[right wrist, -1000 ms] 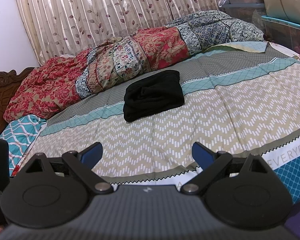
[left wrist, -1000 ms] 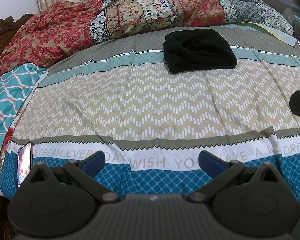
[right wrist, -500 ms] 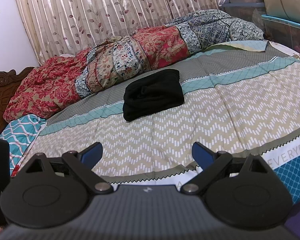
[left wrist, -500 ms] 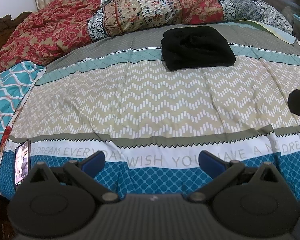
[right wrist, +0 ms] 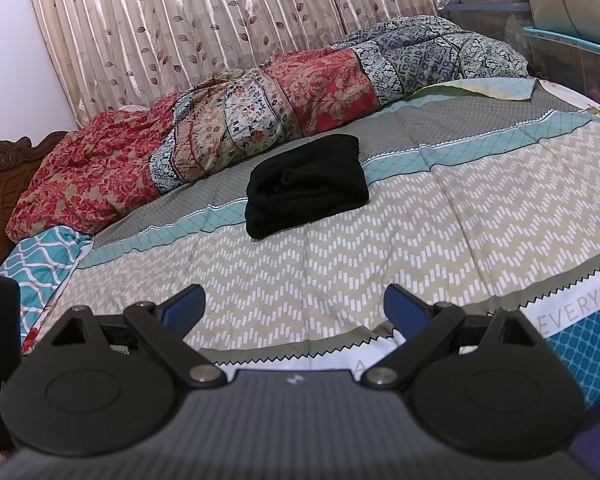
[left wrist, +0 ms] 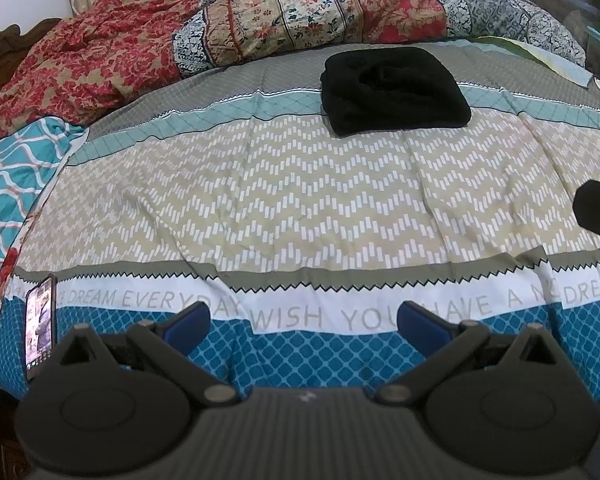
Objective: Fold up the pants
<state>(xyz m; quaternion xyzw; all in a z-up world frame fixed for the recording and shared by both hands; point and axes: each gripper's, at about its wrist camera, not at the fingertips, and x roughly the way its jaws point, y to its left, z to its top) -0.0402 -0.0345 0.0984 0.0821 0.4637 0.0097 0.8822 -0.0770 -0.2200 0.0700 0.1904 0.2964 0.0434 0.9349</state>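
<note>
From your left wrist view, the left gripper is released, its blue fingers spread wide over the near edge of the bed, holding nothing. The black pants lie folded far ahead, near the bunched patchwork quilt. A phone rests at the left edge.

From your right wrist view, the right gripper is equally released and empty; the pants sit well beyond it.

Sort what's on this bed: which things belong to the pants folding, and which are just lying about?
Job: black pants, folded on the bedspread; left gripper and right gripper, both open, empty.

Lying about: patterned quilt, phone, teal pillow.
</note>
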